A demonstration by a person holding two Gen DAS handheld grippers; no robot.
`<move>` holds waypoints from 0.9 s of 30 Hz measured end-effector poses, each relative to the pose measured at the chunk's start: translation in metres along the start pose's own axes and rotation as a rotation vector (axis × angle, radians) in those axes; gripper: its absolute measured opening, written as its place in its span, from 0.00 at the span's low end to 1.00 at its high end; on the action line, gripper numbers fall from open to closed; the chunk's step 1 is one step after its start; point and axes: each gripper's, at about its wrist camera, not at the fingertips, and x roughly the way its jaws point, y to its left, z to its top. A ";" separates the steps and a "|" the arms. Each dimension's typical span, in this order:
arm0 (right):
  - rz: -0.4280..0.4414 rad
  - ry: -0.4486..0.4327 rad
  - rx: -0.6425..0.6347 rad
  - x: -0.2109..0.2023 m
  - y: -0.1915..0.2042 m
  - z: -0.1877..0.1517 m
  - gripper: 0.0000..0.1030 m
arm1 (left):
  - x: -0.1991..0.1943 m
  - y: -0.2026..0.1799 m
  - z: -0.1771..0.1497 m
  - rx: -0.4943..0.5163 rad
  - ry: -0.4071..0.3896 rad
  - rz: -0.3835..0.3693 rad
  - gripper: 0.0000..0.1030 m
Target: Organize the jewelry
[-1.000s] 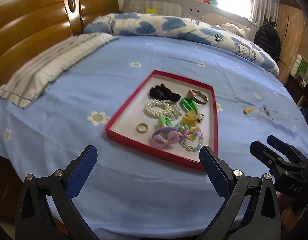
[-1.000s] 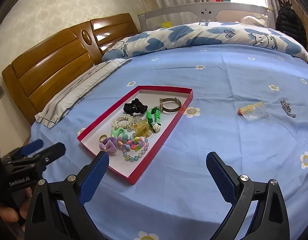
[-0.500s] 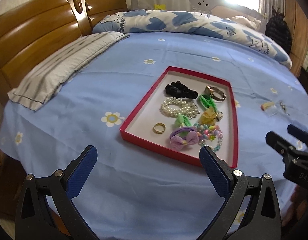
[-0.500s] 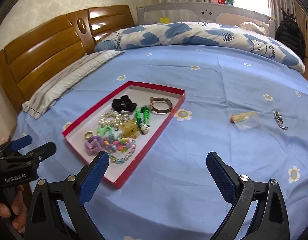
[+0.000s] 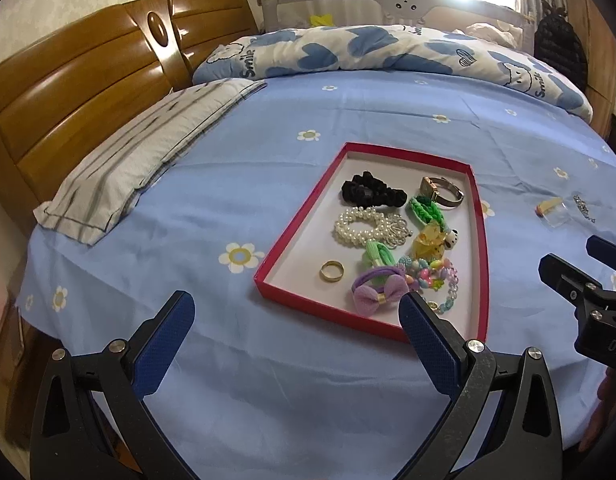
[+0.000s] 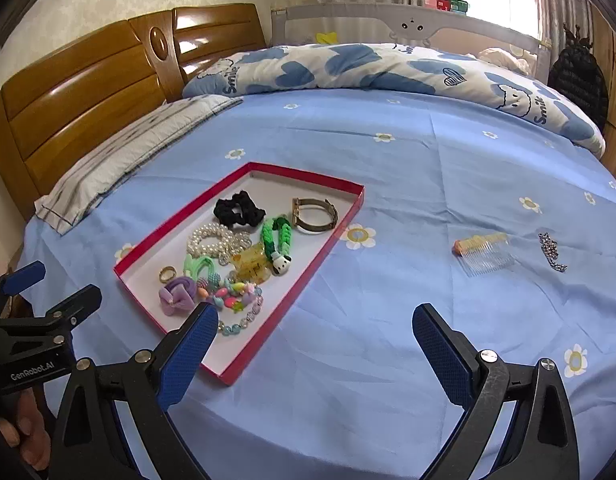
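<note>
Bed: blue flowered sheet covers the surface; wooden headboard at far left, rolled quilt along the far edge.
Tray: red-rimmed tray lies on the sheet, already holding a black scrunchie, watch, pearl bracelet, gold ring, purple bow tie, bead bracelet and green pieces.
Loose pieces: comb and chain lie on the bare sheet, well right of the tray, near each other but apart.
Left gripper: jaws spread wide, nothing between them, hovering over the sheet at the tray's near left corner.
Right gripper: jaws likewise released and empty, above the sheet just off the tray's near right edge.
Key relation: the comb sits ahead and to the right of the right gripper, its long axis running left to right across the view; the right hand is clearly nearer than the left.
Chain: lies just beyond the comb to the right, running roughly near to far; its exact form is too small to make out, possibly a necklace.
Judgement: the two loose pieces appear to be what is left to bring to the tray.
</note>
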 end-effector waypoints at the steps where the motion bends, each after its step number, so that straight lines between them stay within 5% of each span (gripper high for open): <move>1: 0.009 0.000 0.006 0.000 0.000 0.000 0.96 | 0.001 -0.001 0.001 0.004 -0.001 0.004 1.00; 27: 0.046 -0.021 0.024 -0.001 0.001 0.000 0.96 | 0.006 -0.014 0.004 0.014 -0.006 -0.046 1.00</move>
